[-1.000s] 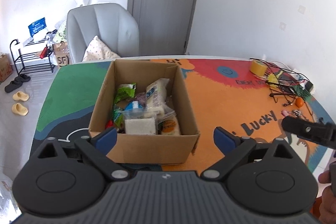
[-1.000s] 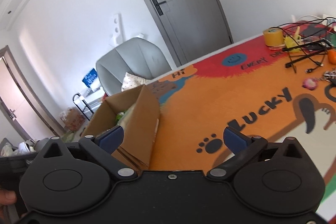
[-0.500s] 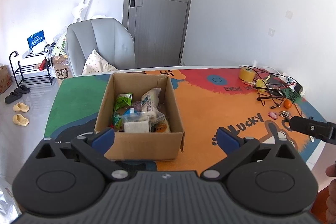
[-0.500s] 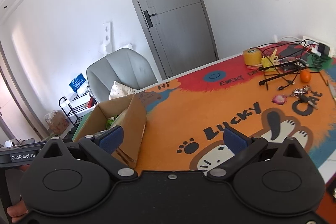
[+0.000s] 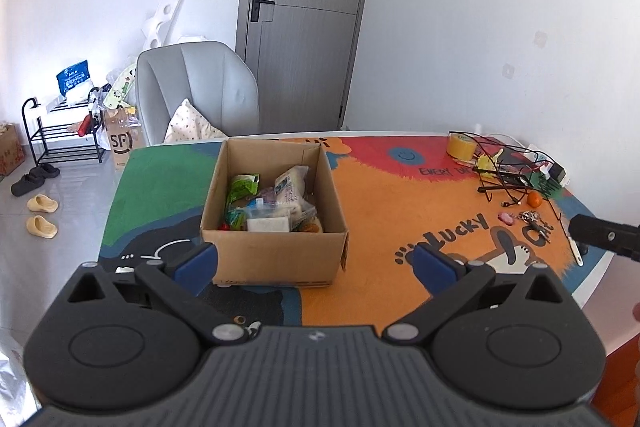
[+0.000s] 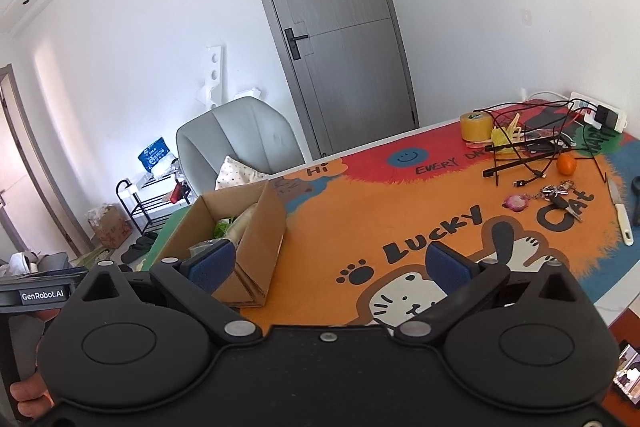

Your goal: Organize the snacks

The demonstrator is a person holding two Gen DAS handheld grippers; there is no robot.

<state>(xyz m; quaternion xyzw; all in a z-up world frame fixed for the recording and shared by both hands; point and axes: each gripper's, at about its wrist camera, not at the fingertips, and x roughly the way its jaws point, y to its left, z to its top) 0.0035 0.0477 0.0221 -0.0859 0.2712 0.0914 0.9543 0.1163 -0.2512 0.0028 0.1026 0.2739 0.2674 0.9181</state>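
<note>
Left wrist view — left tongs (image 5: 314, 261): spread wide, nothing between the blue pads, hovering short of the box.
Left wrist view — cardboard box (image 5: 276, 259): open-topped, standing on the desk (image 5: 380, 211) toward its green end, near the grey chair (image 5: 196, 87).
Left wrist view — snack packets (image 5: 272, 203): heaped loose inside the box; a green bag (image 5: 242, 185), a white wrapped block (image 5: 268, 225), a clear pouch (image 5: 292, 187).
Left wrist view — handling: probably light, soft, crinkly and slippery film; contents may crush, so pinch a sealed edge or flat side gently.
Right wrist view — right tongs (image 6: 326, 265): spread, empty, above the cat print.
Right wrist view — box: to the left, its near wall beside the left pad; only packet tops show.
Right wrist view — box handling: thin card, likely flexes; take a wall near a corner.
</note>
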